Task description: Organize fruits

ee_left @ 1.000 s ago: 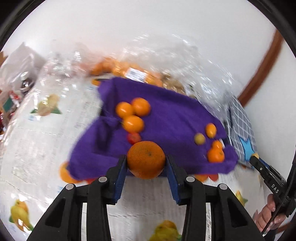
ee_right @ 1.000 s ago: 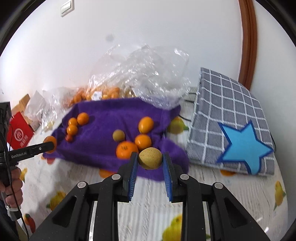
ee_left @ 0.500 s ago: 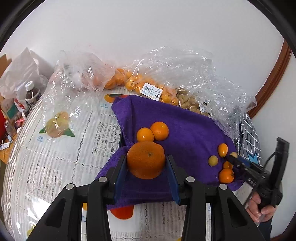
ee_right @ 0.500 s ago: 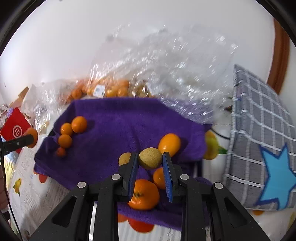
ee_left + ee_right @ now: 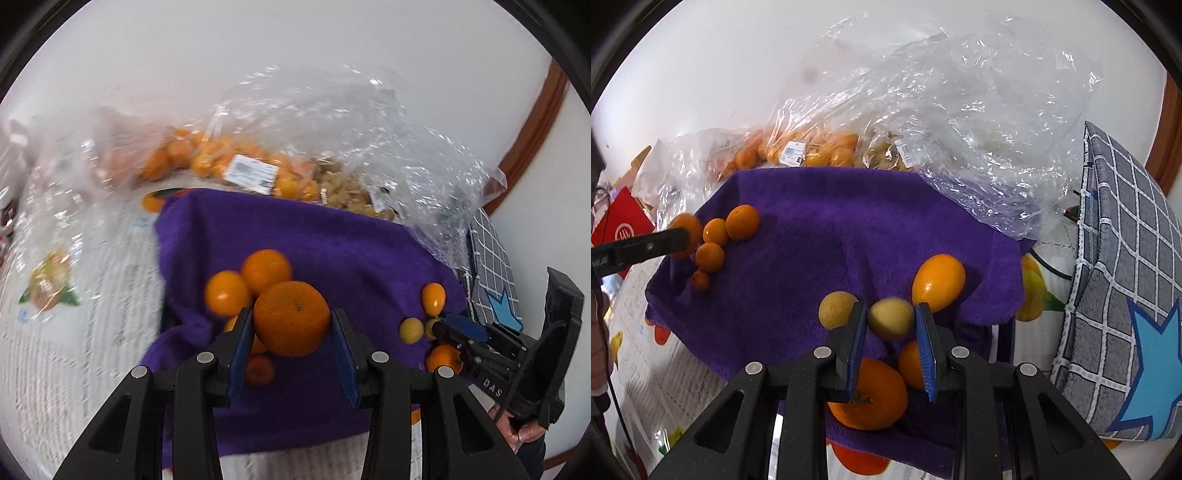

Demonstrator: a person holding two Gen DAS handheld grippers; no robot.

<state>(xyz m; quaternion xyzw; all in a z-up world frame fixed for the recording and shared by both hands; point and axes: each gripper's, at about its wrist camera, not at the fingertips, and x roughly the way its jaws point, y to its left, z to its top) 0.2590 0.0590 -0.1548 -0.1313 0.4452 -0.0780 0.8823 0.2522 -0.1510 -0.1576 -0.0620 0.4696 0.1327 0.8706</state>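
Observation:
A purple towel (image 5: 332, 251) lies spread on the table. My left gripper (image 5: 291, 315) is shut on a big orange (image 5: 291, 332), held just above a small cluster of oranges (image 5: 266, 271) at the towel's left side. In the right wrist view this gripper (image 5: 679, 234) shows beside that cluster (image 5: 742, 221). My right gripper (image 5: 890, 314) is shut on a small yellow-green fruit (image 5: 890, 319), low over the towel (image 5: 812, 221). Around it lie a similar yellow fruit (image 5: 836, 310), an oval orange fruit (image 5: 938, 282) and a tangerine (image 5: 868, 395).
Clear plastic bags of oranges (image 5: 221, 158) and pale brown fruit (image 5: 882, 155) pile up behind the towel against the wall. A grey checked cushion with a blue star (image 5: 1126, 295) lies to the right. A red box (image 5: 620, 229) stands at the left. A person's hand (image 5: 524, 432) holds the right gripper.
My left gripper carried the big orange forward over the towel up to the left cluster. My right gripper came down with the yellow-green fruit among the right-hand fruits.

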